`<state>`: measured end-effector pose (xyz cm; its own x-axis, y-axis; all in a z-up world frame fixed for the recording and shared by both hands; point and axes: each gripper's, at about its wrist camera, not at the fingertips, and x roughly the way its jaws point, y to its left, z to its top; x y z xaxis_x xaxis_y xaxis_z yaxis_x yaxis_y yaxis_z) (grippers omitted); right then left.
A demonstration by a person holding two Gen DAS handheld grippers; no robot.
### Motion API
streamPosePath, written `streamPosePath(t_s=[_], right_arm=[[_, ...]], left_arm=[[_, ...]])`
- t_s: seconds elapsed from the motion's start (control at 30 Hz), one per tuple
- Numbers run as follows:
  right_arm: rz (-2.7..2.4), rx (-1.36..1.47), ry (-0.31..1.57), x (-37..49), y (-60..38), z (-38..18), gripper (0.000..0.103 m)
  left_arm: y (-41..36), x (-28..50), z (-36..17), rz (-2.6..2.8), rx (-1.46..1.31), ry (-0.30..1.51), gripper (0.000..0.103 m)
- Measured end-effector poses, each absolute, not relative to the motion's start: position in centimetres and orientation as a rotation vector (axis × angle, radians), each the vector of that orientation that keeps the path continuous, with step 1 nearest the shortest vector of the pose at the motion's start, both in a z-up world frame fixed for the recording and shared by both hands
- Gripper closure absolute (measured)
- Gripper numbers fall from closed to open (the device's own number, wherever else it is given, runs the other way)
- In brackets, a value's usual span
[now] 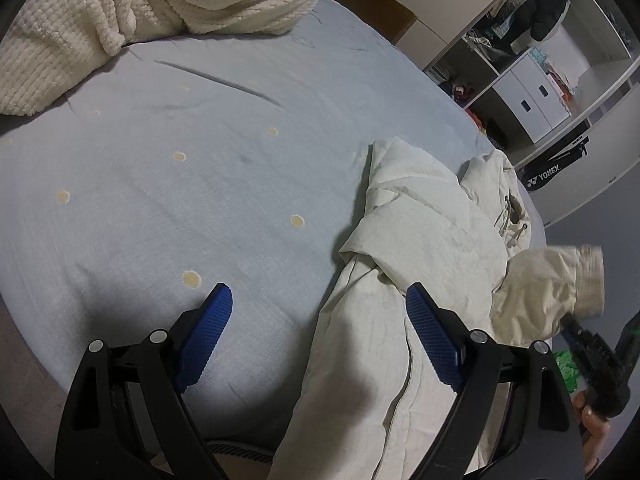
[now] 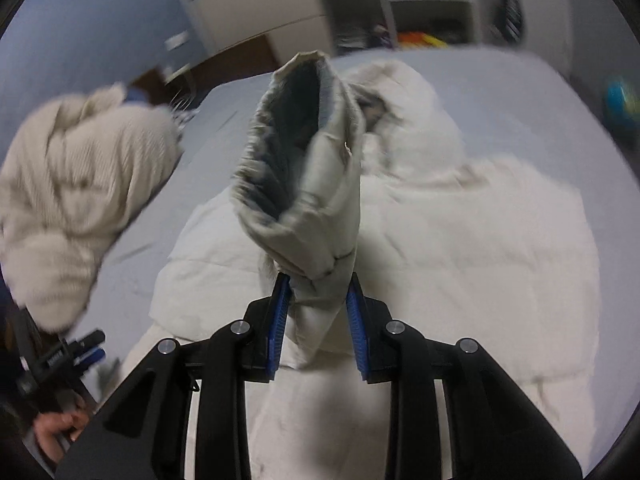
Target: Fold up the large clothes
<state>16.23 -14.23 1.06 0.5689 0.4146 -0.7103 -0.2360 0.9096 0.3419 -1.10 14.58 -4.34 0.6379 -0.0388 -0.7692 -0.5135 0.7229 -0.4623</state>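
A cream puffy hooded jacket (image 1: 420, 240) lies on the pale blue bed sheet (image 1: 200, 160); the right wrist view shows it spread below, hood (image 2: 400, 92) farthest away. My right gripper (image 2: 318, 280) is shut on one sleeve (image 2: 312, 184), lifted off the jacket (image 2: 460, 240) with its ribbed cuff opening pointing away. In the left wrist view that sleeve cuff (image 1: 560, 288) hangs at the right, the right gripper (image 1: 576, 322) behind it. My left gripper (image 1: 320, 292) is open just above the bed; the jacket's edge lies under its right finger (image 1: 432, 328).
A cream knitted blanket (image 1: 160, 0) is bunched at the far side of the bed, blurred in the right wrist view (image 2: 72, 168). Open shelves with clothes (image 1: 540, 60) and a black Yonex bag (image 1: 552, 172) stand beyond the bed's right edge. A hand (image 2: 60, 428) holds the left gripper (image 2: 90, 346).
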Motion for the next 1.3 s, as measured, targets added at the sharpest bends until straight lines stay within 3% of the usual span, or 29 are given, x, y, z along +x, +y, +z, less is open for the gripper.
streamPosePath(t_s=[0.3, 0.4, 0.67, 0.7, 0.8, 0.83, 1.1, 1.23, 1.3], right_arm=[[0.303, 0.549, 1.055, 16.7, -22.6, -7.0, 0.075], [0.310, 0.654, 1.050, 16.4, -24.4, -8.2, 0.062], [0.275, 0.837, 0.971, 17.1, -27.6, -8.5, 0.055], [0.273, 0.837, 0.966, 17.4, -27.6, -8.4, 0.056], [0.271, 0.791, 0.962, 18.6, -26.9, -7.7, 0.083], [0.274, 0.775, 0.952, 18.7, -26.8, -7.3, 0.087], [0.254, 0.739, 0.846, 18.9, -28.8, -3.2, 0.090], [0.184, 0.678, 0.971, 19.6, -28.6, -6.1, 0.089], [0.166, 0.691, 1.003, 19.7, -28.8, -7.3, 0.084]], left_arm=[[14.1, -0.7, -4.3, 0.308, -0.691, 0.872, 0.018], [14.0, -0.6, -4.4, 0.310, -0.682, 0.878, 0.018], [13.5, -0.1, -4.4, 0.309, -0.648, 0.898, 0.018], [13.4, -0.1, -4.5, 0.310, -0.644, 0.901, 0.018], [13.4, -0.1, -4.5, 0.310, -0.645, 0.902, 0.018], [13.5, -0.1, -4.5, 0.310, -0.646, 0.902, 0.018], [13.5, 0.0, -4.6, 0.308, -0.641, 0.911, 0.018], [13.5, -0.1, -4.6, 0.308, -0.638, 0.915, 0.018], [13.4, -0.1, -4.7, 0.311, -0.639, 0.915, 0.018]])
